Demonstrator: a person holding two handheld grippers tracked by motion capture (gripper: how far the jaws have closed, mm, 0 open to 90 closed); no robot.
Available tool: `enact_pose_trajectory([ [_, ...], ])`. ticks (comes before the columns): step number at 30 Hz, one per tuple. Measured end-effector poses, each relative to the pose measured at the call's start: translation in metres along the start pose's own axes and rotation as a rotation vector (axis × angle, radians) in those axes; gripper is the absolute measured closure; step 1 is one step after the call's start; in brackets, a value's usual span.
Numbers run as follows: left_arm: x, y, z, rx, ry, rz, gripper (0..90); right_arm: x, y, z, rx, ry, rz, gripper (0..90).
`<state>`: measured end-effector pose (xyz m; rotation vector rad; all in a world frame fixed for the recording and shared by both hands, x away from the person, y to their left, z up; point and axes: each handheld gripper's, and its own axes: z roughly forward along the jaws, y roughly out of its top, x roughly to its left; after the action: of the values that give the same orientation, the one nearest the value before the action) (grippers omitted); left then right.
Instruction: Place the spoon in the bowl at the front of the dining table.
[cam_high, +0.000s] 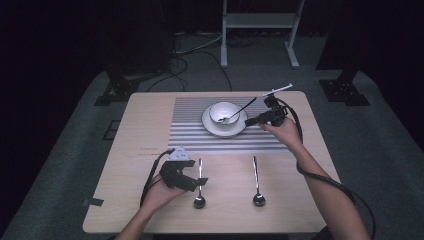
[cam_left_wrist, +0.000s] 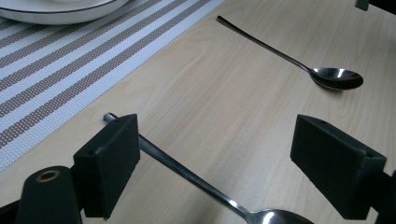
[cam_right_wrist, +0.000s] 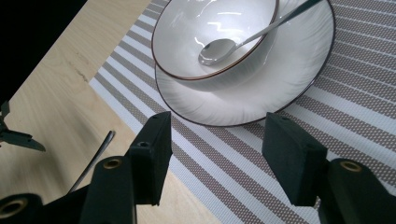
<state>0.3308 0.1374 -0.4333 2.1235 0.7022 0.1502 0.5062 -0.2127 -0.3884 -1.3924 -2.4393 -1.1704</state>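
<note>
A white bowl (cam_high: 223, 112) stands on a white plate (cam_high: 210, 126) at the back of a striped placemat (cam_high: 190, 130). A spoon (cam_high: 240, 110) leans in the bowl, handle out to the right. Two more spoons lie on the bare wood in front: the left spoon (cam_high: 199, 200) and the right spoon (cam_high: 256, 180). My left gripper (cam_high: 197, 183) is open and low over the left spoon's handle (cam_left_wrist: 187, 172), which runs under its left jaw. My right gripper (cam_high: 248, 121) is open just right of the plate, facing the bowl (cam_right_wrist: 187, 42) and the spoon in it (cam_right_wrist: 219, 49), holding nothing.
The wooden table (cam_high: 140, 150) has bare wood left of the placemat and along the front edge. A white metal stand (cam_high: 260, 30) and dark equipment bases stand on the grey floor beyond. Cables trail from both grippers.
</note>
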Motion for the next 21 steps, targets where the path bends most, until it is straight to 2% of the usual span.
enact_pose_trajectory([
  [21,0.0,0.001,-0.001,-0.001,0.009,-0.006,12.5,0.005,-0.021,0.003,0.029,0.023,-0.019,33.9],
])
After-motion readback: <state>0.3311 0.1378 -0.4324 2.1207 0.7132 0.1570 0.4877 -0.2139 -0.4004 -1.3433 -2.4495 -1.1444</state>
